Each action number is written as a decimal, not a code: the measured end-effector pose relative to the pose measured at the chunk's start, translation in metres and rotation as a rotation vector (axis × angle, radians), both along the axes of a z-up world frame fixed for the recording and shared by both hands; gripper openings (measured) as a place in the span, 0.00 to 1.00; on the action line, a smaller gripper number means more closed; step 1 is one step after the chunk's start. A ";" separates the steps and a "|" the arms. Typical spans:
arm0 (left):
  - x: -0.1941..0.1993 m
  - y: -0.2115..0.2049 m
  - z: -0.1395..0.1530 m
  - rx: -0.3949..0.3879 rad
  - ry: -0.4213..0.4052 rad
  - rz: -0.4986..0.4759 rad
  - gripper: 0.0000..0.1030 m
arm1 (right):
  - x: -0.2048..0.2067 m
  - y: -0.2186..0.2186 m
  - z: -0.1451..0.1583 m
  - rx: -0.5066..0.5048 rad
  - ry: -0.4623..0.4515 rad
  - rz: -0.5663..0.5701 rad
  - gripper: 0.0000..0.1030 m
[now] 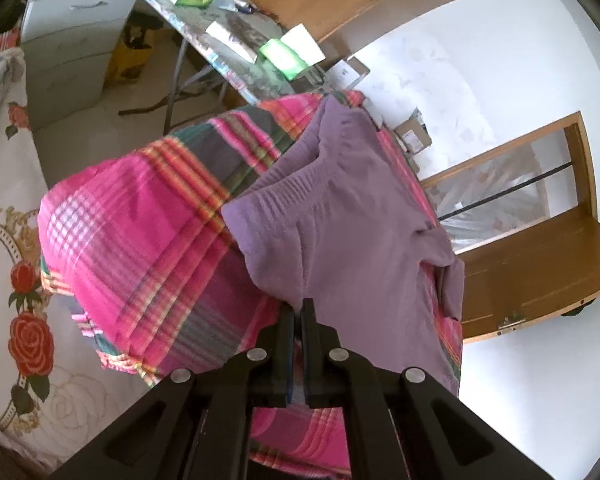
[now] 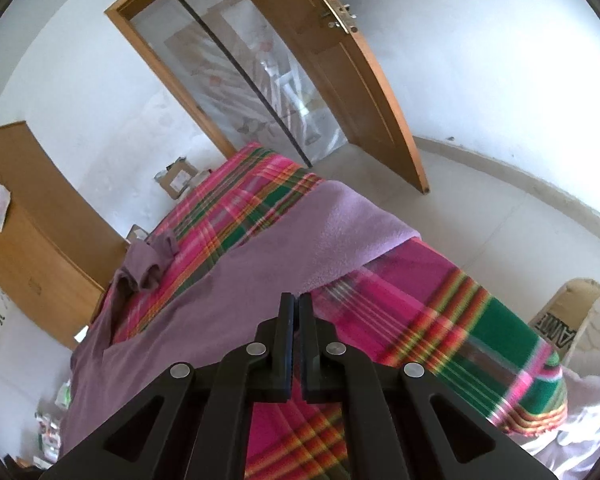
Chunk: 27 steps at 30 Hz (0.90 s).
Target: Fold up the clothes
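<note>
A purple garment (image 1: 340,216) lies spread on a pink plaid blanket (image 1: 140,240), its ribbed waistband toward the far end. My left gripper (image 1: 299,308) is shut on the garment's near edge. In the right wrist view the same purple garment (image 2: 260,256) stretches across the plaid blanket (image 2: 420,312), with a bunched part at the left. My right gripper (image 2: 299,304) is shut on its near edge.
A folding table (image 1: 236,60) with green packets stands beyond the bed, next to a white drawer unit (image 1: 72,32). A wooden door (image 2: 364,80) stands open by a glass doorway. A wooden cabinet (image 2: 32,232) is at the left. A floral sheet (image 1: 8,240) lies beside the blanket.
</note>
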<state>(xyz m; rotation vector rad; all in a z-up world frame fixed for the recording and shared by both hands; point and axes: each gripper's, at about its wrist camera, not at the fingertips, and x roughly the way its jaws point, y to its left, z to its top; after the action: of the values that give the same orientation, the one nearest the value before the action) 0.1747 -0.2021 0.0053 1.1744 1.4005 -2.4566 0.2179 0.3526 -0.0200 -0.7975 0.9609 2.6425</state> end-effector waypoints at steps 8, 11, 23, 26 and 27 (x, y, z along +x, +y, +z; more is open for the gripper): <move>-0.002 0.000 -0.011 0.002 -0.035 -0.009 0.03 | -0.003 -0.002 -0.013 0.007 -0.056 0.011 0.02; -0.003 -0.002 -0.015 0.005 -0.059 -0.002 0.03 | -0.002 -0.002 -0.015 0.019 -0.082 -0.002 0.05; 0.002 -0.038 0.014 -0.068 -0.048 0.061 0.05 | 0.001 0.003 0.019 0.157 -0.125 -0.092 0.10; -0.009 -0.047 0.037 -0.132 -0.036 0.053 0.07 | -0.009 0.001 0.041 0.192 -0.103 -0.077 0.11; -0.016 -0.048 0.049 -0.162 -0.028 0.045 0.08 | -0.015 -0.002 0.054 0.217 -0.087 -0.063 0.11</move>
<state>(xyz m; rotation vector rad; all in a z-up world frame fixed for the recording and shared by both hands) 0.1588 -0.2501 0.0541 1.1260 1.1817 -2.4586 0.2025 0.3509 0.0345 -0.8088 0.6527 2.5780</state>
